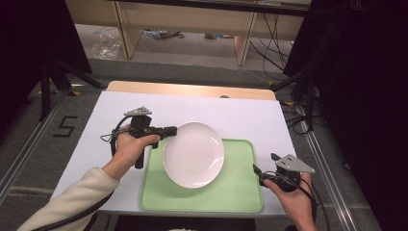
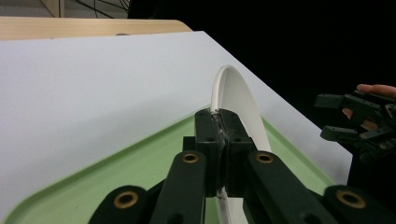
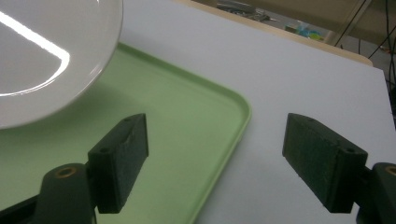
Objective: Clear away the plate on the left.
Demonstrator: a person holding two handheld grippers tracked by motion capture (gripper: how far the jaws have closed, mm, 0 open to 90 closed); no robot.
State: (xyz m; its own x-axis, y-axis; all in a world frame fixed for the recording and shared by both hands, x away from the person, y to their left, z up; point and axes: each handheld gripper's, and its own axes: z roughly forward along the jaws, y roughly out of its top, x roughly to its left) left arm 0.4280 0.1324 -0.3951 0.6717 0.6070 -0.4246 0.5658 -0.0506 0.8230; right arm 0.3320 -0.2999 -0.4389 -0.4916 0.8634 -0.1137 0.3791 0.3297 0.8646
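In the high view, the white plate (image 1: 193, 154) is being held by its left rim in the left gripper (image 1: 171, 130), over the green tray (image 1: 240, 195) on the tabletop (image 1: 240, 118). In the left gripper view, the rim is being pinched edge-on, tilted off the tray. In the right gripper view, the right gripper (image 3: 217, 161) is being held wide and empty just right of the tray, farther from the plate.

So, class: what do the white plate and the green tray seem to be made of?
White plate: probably glazed ceramic, possibly melamine; its glossy surface mirrors a bright light streak in the right gripper view. Green tray: likely moulded plastic, matte pale green, with a rounded raised rim.
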